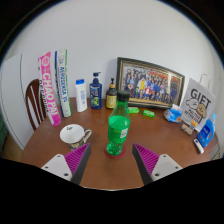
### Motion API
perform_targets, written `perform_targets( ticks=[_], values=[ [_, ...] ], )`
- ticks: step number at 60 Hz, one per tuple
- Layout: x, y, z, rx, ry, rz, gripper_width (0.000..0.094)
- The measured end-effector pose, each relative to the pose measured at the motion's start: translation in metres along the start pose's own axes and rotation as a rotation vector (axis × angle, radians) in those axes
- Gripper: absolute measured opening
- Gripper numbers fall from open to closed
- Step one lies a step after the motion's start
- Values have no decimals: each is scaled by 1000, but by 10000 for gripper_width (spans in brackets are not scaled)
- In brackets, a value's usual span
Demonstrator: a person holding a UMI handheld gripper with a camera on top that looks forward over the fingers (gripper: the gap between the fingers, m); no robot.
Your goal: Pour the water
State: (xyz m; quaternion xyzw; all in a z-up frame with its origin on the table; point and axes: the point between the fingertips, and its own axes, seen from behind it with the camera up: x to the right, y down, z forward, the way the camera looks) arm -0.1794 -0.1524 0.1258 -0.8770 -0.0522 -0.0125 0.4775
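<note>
Hand-held gripper (110, 163), two fingers w/ light grey-white outer bodies, inner faces w/ magenta pads (77, 158), pads wedge-shaped, tapering fwd to points, surface textured w/ fine dots, dark shading along finger edges

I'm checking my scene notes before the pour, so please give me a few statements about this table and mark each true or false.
1. The green bottle stands upright just ahead of the fingers. True.
2. The fingers are shut on the bottle. False: they are open, and the bottle stands beyond them, untouched.
3. A cup sits on the table beside the bottle. True.
4. The framed photo lies flat on the table. False: it stands upright against the wall behind the bottle.
5. The bottle's cap is off. False: a green cap is on its neck.
</note>
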Motion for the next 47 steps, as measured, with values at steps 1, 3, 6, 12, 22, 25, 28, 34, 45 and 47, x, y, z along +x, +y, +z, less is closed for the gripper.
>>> perform_targets(
  ticks=[1, 3, 6, 12, 22, 25, 28, 34, 45, 47],
  values=[
    [-1, 1, -8, -5, 9, 3, 855],
    [-3, 1, -26, -18, 26, 8, 853],
    [-8, 3, -50, -28, 45, 16, 852],
    [-16, 13, -95, -72, 85, 20, 852],
    [-32, 17, -151, -83, 96, 77, 854],
    [-30, 17, -163, -82, 114, 81, 854],
    [-28, 16, -172, -72, 126, 76, 852],
    [-23, 11, -184, -59, 133, 74, 855],
    [-17, 15, -197, -60, 139, 51, 852],
    [-15, 18, -199, -64, 144, 48, 855]
  ],
)
